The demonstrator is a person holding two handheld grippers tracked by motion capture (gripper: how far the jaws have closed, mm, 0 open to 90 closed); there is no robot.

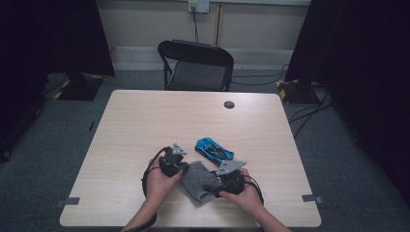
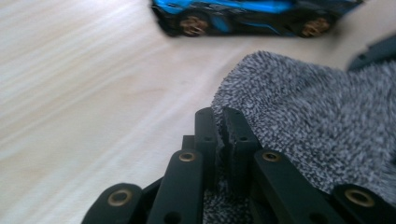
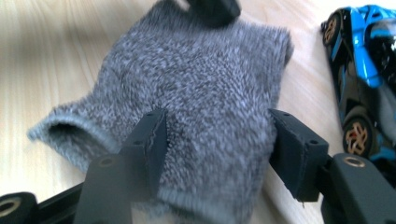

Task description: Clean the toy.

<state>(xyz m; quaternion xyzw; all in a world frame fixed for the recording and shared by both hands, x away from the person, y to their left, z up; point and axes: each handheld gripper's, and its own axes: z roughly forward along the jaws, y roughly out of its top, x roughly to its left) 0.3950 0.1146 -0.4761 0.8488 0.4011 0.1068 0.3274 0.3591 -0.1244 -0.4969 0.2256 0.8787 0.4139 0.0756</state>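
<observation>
Left gripper (image 1: 183,166) clamped down on the near edge of the grey sock (image 1: 197,180), jaws pressed tight together with a pinch of knit between the pads. Seen along that gripper's own jaws (image 2: 223,122), sock (image 2: 317,121) spreading away ahead and to the right, bare tabletop (image 2: 79,93) off to the left. Straight ahead beyond the fabric, blue toy car (image 2: 252,14), lying side-on, gold wheels showing.

Right gripper (image 1: 214,186) over the opposite end of the sock, jaws spread wide and straddling the cloth. From that gripper's view (image 3: 217,140), sock (image 3: 201,79) running forward between the two pads, neither pad visibly squeezing it, so open around the fabric rather than gripping. Open cuff of the sock lying just left of the left pad. Toy car (image 3: 364,70) off to the right of the right pad, close beside the sock's edge but apart from it. Tip of the other gripper dark at the far end of the fabric.

From above, both hands low at the near side of the table (image 1: 145,121), sock flat between the two tools, car just beyond them. Black folding chair (image 1: 196,65) at the far side.
</observation>
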